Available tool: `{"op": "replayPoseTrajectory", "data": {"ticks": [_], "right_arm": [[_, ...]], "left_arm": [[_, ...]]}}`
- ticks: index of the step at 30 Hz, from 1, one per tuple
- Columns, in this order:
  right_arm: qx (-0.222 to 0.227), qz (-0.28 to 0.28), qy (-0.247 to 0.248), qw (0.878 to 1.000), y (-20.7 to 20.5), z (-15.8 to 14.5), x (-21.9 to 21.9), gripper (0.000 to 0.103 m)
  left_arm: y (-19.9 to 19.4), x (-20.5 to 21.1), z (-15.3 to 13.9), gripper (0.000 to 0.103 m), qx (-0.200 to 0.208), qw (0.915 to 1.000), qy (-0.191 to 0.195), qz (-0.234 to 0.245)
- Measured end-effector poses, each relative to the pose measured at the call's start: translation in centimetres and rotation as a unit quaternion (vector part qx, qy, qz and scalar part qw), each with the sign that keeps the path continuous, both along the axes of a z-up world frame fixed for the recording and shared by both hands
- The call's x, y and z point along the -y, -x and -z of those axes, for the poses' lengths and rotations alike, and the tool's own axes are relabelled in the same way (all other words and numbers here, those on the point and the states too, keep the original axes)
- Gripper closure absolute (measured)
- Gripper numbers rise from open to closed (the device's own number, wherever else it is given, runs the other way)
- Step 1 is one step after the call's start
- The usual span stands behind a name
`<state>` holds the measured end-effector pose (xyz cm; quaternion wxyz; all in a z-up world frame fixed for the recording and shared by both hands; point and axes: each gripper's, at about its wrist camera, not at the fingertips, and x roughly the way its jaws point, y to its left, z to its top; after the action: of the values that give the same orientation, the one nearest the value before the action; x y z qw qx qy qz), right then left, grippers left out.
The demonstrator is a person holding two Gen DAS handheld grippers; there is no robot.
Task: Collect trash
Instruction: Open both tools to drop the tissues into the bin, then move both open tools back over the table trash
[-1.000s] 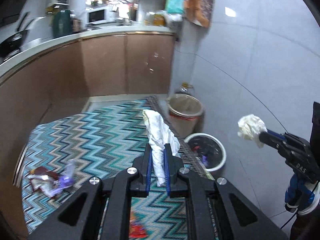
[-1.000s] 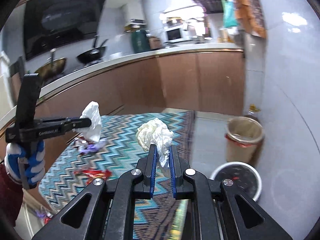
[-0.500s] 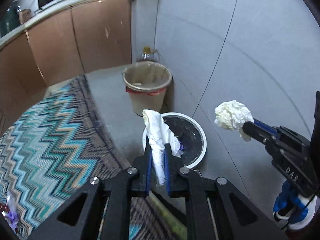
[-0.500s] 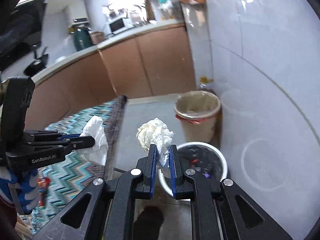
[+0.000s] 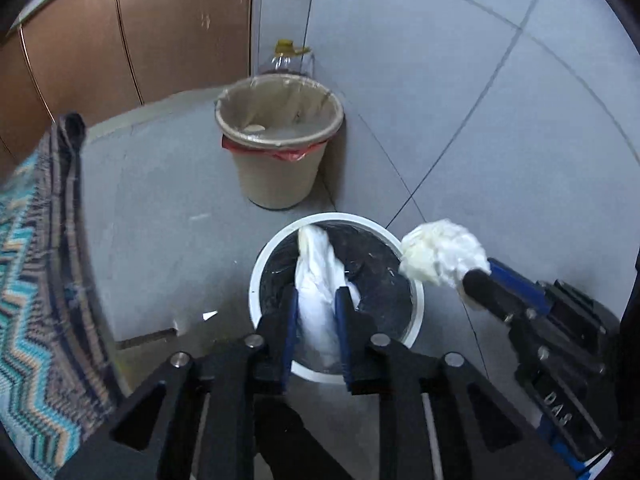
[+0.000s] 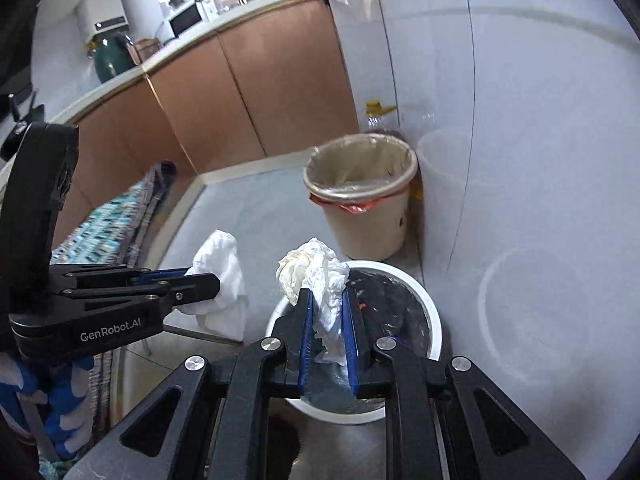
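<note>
- While both tongs grip their loads, the left gripper (image 5: pixel 316 304) pinches a white crumpled tissue (image 5: pixel 318 276) at lower centre, and the right gripper (image 6: pixel 326 312) clamps a yellowish paper wad (image 6: pixel 314 276).
- Both wads now hang over the white-rimmed bin (image 5: pixel 416 292) with its black liner; a second ago the view held the zigzag rug (image 5: pixel 36 280) and the counter, so the grippers have swung across and down to the bin.
- Behind it, at upper centre, stands a tan lined bin (image 5: pixel 280 140).
- Judged from this, carrying is done; releasing both pieces should follow.
</note>
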<state>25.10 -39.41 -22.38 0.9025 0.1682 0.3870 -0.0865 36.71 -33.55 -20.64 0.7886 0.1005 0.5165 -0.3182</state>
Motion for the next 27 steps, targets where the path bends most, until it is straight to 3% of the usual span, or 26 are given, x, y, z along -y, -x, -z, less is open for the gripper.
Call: {"op": "replayPoseTrajectory", "data": {"ticks": [5,12,19,24,27], "right_arm": [[-0.022,0.009,-0.004,1.0,-0.9,2.3,0.7,0.066],[-0.024,0.016,-0.007,1.0,-0.4,2.5,0.7,0.062],[0.001,0.017,0.014,1.0,0.9,-0.3,-1.0,0.045],[0.027,0.027,0.044,0.998,2.3,-3.8,-2.7,0.026],[0.043,0.03,0.062,0.997,3.2,-6.0,-3.7,0.02]], "left_arm": [[-1.2,0.2,1.6,0.073,-0.02,0.9996,0.013,-0.012],[-1.3,-0.5,0.6,0.073,-0.009,0.999,0.032,-0.032],[0.9,-3.7,-4.5,0.073,0.053,0.9933,0.08,-0.064],[4.2,-6.4,-8.6,0.073,0.123,0.9837,0.108,-0.075],[6.0,-8.0,-10.6,0.073,0.136,0.9797,0.126,-0.077]]}}
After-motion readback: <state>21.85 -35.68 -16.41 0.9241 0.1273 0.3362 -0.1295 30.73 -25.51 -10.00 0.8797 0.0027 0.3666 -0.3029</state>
